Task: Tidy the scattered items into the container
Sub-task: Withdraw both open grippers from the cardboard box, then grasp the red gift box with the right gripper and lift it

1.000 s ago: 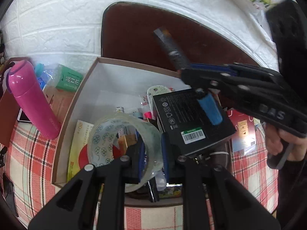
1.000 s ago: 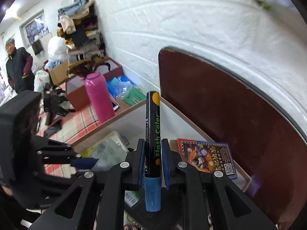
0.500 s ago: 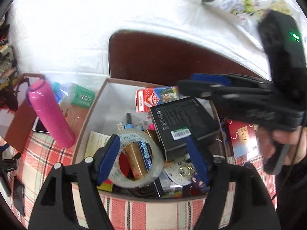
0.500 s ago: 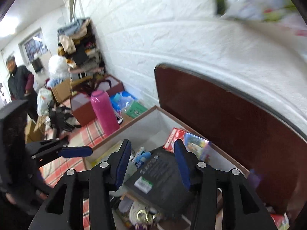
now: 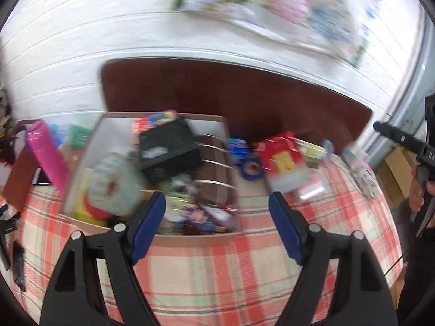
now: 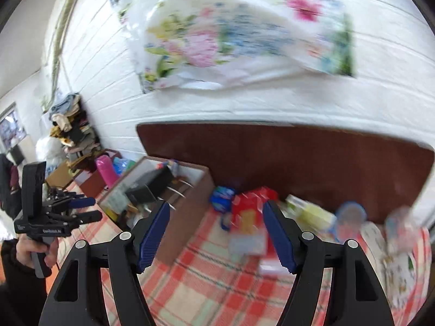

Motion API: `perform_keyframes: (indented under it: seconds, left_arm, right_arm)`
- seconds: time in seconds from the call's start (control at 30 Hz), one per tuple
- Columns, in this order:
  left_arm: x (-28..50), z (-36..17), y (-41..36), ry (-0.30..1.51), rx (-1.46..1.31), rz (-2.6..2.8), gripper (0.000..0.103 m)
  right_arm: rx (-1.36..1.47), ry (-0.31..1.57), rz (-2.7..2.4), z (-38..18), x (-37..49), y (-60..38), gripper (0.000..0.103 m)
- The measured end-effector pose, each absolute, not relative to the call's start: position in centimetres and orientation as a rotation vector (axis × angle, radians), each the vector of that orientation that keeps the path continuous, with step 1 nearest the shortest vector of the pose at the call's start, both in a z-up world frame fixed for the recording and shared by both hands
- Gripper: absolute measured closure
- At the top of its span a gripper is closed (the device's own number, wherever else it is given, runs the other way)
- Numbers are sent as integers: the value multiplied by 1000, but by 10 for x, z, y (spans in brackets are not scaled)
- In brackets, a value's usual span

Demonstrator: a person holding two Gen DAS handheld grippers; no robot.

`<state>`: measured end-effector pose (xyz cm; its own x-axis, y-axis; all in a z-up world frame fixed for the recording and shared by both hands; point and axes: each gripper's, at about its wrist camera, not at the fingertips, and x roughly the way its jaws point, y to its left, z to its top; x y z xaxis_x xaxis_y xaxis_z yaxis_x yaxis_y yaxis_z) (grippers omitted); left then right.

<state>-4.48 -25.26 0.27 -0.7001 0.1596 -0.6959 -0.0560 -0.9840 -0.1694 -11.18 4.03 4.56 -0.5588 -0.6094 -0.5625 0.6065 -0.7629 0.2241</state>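
Landmark: cardboard box (image 5: 152, 233) on plaid tablecloth (image 5: 206, 277). Frame motion-blurred. Left gripper (image 5: 217, 217) just in front of the box's near wall, jaws opening, nothing between them. Inside the box: tape roll (image 5: 114, 187), black carton (image 5: 168, 149). Left of the box: pink bottle (image 5: 46, 154). Right of it: blue tape ring (image 5: 251, 167), red packet (image 5: 282, 160). Right gripper (image 5: 399, 138) far right, well apart.

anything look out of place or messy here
Yes. Several items lie outside the box on the checked tablecloth: a red packet, a blue tape roll and a blue wrapper by the brown board. The box is piled unevenly, with a black carton tilted on top. Both tools are empty, jaws opening.
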Motion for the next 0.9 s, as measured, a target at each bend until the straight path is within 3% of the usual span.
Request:
perform_keyframes:
  seconds: [0.2,0.47,0.9]
  left_arm:
    - [-53,-27,-173,-196,-1172,2723,25]
    - [-67,-85,-102,-100,-1270,2651,25]
    - [-71,-121,-113,-222,-1324,2622,25]
  right_arm:
    - [936,-51,-2356,-4,-77,106,30]
    - [1012,-243,-2312,-77,-50,160,30]
    - [1095,-168,-2133,-107,-151,72,30]
